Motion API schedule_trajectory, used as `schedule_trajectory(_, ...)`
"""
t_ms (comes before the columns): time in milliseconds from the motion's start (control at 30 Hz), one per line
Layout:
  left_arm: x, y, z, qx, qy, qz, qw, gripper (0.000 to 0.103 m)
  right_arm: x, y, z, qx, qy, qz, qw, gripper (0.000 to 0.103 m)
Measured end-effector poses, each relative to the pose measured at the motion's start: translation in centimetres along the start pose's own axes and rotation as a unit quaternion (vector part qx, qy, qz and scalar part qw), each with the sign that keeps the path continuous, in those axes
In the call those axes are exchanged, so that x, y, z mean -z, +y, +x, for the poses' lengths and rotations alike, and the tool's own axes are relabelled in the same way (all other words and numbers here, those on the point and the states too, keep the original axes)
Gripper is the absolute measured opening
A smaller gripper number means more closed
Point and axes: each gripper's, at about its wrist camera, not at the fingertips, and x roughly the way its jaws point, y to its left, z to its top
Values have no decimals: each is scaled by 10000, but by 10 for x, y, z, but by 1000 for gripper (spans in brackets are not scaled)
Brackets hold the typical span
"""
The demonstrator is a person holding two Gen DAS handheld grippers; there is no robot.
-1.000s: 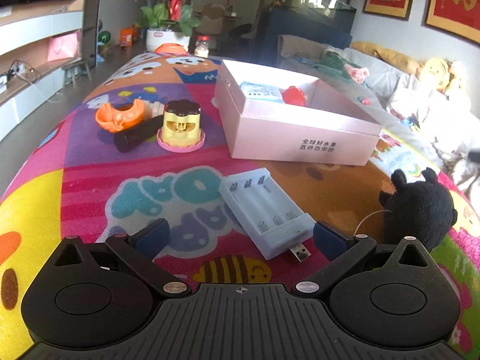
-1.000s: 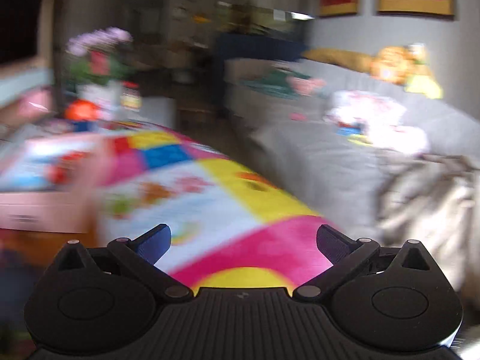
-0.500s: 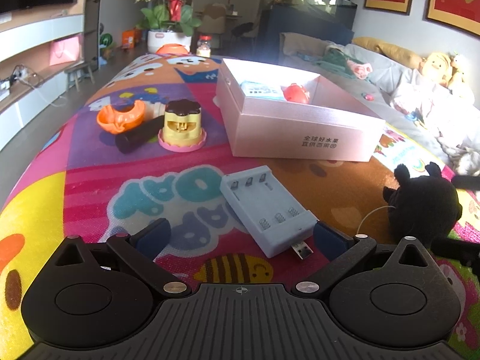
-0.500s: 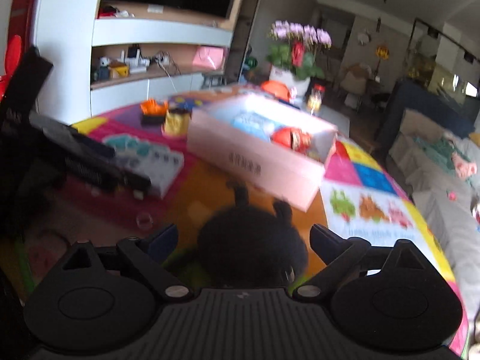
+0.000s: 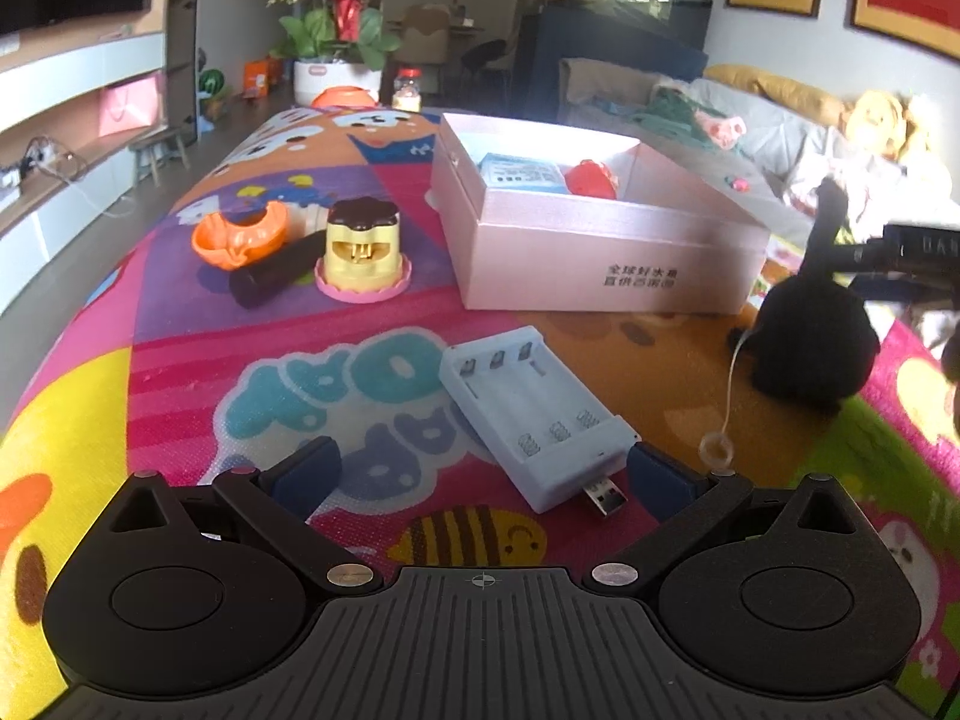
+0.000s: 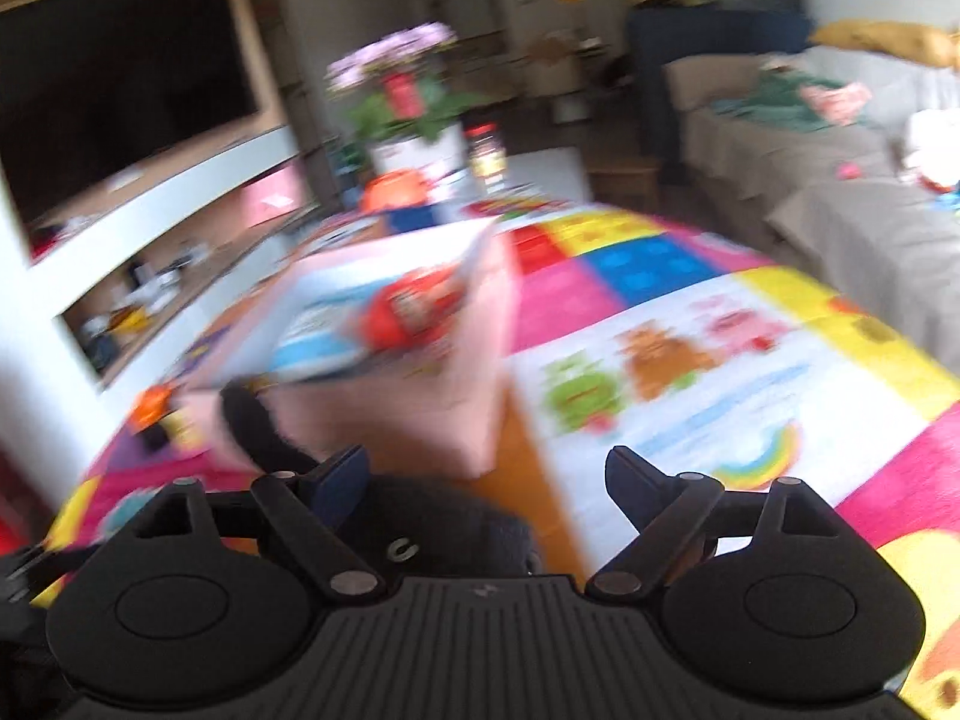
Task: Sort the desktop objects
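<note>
A black plush toy sits on the colourful mat to the right of the pink open box. In the blurred right wrist view the plush toy lies low between the fingers of my right gripper. Its jaws are closing, and a gap still shows beside the right finger. My left gripper is open and holds nothing, just short of a pale blue battery charger. The box holds a blue-and-white packet and a red item.
An orange toy, a black cylinder and a yellow toy on a pink base sit left of the box. A thin cord with a ring trails from the plush. A flower pot stands at the mat's far end, a sofa to the right.
My right gripper swung round from the sofa side toward the box and came down over the plush, its jaws narrowing. The plush has tilted. The left gripper has stayed still.
</note>
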Motion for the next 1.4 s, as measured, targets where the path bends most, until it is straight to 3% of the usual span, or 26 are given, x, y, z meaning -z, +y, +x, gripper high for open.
schedule_trajectory(67,-4,-7,4,72,93,274,9996,103,1,-8,-5,24,-119,178,9998,90)
schedule_trajectory(133,-11,-12,10,285,116,496,9983,103,5,-16,-15,-45,-217,337,9992,102)
schedule_trajectory(267,-31,-22,23,251,-70,829,9962,103,18,-28,-37,11,-212,482,9986,103)
schedule_trajectory(467,-47,-23,49,208,109,997,9947,103,57,-41,-44,-123,371,868,9955,103)
schedule_trajectory(600,-40,-20,44,881,450,710,9926,103,67,-34,-44,-35,324,758,9966,103)
schedule_trajectory(767,-9,-39,8,1634,625,1128,9781,103,69,-29,-42,49,283,684,9972,103)
schedule_trajectory(900,8,-55,-7,1394,564,1504,9771,103,71,-19,-39,241,329,359,9985,103)
schedule_trajectory(1100,5,-64,3,985,476,1342,9849,103,71,-9,-35,446,485,-41,9978,103)
schedule_trajectory(1267,11,-78,3,915,319,1798,9789,103,71,-5,-32,520,550,-226,9969,103)
schedule_trajectory(1400,10,-73,-3,702,225,1726,9822,95,72,-1,-31,620,591,-378,9956,103)
